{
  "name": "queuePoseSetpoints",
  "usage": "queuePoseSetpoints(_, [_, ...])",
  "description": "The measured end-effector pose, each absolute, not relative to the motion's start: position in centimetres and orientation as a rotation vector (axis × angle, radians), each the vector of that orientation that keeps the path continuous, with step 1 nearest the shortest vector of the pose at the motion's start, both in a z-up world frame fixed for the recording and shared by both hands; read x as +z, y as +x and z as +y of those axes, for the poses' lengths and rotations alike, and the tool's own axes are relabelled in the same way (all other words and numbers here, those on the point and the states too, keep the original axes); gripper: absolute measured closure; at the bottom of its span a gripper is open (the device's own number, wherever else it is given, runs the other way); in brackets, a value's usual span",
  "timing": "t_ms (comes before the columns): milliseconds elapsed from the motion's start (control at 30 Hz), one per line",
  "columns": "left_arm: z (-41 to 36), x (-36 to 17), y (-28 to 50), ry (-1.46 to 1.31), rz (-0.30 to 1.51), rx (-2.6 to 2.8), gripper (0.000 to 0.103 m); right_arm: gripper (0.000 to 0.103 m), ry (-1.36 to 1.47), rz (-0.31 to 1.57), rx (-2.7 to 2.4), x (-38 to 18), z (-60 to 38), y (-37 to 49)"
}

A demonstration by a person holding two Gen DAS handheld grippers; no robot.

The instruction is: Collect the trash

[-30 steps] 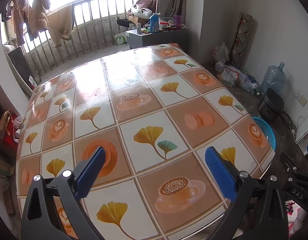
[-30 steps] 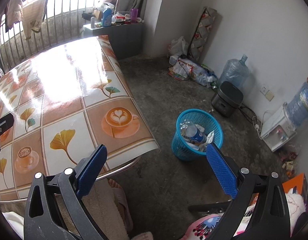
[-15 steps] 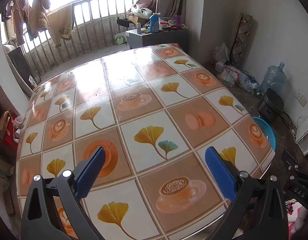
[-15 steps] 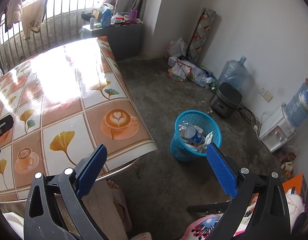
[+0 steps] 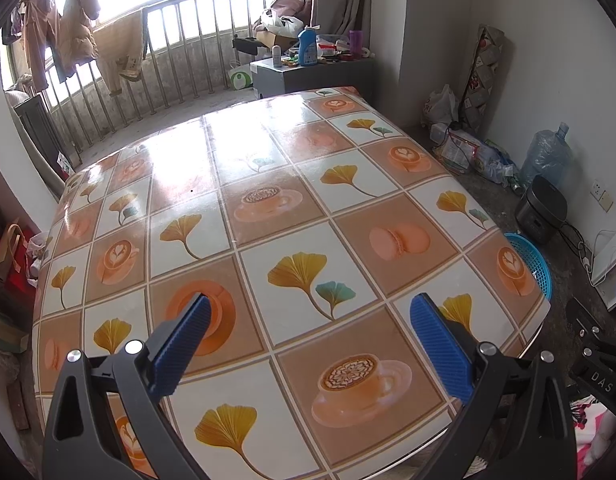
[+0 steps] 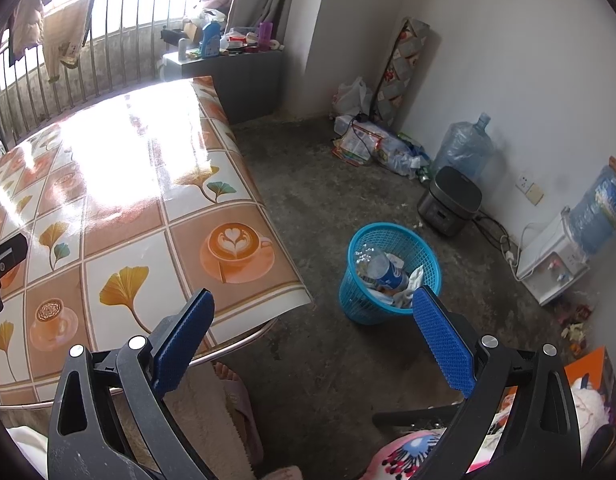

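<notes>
Both your grippers are empty with fingers spread wide: the left gripper (image 5: 310,334) hangs over the table (image 5: 267,128), the right gripper (image 6: 314,330) over the floor off the table's corner. The trash you can see sits in the blue bin (image 6: 428,256) on the floor near that corner: a bottle (image 6: 382,270) and some crumpled paper (image 6: 412,280). No loose trash shows on the tablecloth, so the table part of the job looks done.

What could go wrong from here is mostly misjudging what counts as trash. The pile of bags (image 6: 372,144) against the wall is well apart from the bin and tangled with a cable; if you grab there, you may drag the cable along with the wrappers. The bottle lies tilted high in the bin; dropping more on top could tip something back out. The bin is light mesh, so a nudge from the right fingers (image 6: 442,340) would likely slide or topple it. The glossy cloth overhangs the corner; catching it could pull it askew.
</notes>
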State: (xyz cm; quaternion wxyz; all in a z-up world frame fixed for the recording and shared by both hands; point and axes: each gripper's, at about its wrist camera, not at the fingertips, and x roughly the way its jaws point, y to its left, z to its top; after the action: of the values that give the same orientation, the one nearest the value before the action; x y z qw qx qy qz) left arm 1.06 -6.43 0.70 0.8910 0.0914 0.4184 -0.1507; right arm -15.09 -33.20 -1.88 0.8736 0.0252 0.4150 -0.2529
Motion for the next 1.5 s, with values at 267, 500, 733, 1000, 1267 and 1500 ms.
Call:
queuePoseSetpoints(267, [-6.4,0.7,1.1,0.194,0.874,-0.318,0.006,0.008,0.053,0.868,-0.530,-1.8,-33.2,-15.1])
queuePoseSetpoints(500, [-6.7,0.4,1.2,0.200,0.892,-0.346,0.006,0.008,0.054,0.867,-0.542,-1.6,-33.3,-15.1])
queuePoseSetpoints(733, [-7.9,0.7,1.2,0.198,0.897,-0.384,0.006,0.008,0.061,0.859,-0.559,-1.1,-33.8,-15.6])
queuePoseSetpoints(1000, [-8.8,1.2,1.4,0.205,0.882,-0.401,0.006,0.008,0.062,0.864,-0.567,-0.9,-34.2,-15.8])
queuePoseSetpoints(1267, [-8.8,1.6,1.7,0.201,0.862,-0.376,0.006,0.008,0.045,0.852,-0.563,-0.5,-33.9,-15.6])
queuePoseSetpoints(1500, [-8.5,1.4,2.0,0.195,0.876,-0.366,0.006,0.008,0.043,0.861,-0.554,-0.7,-33.7,-15.3])
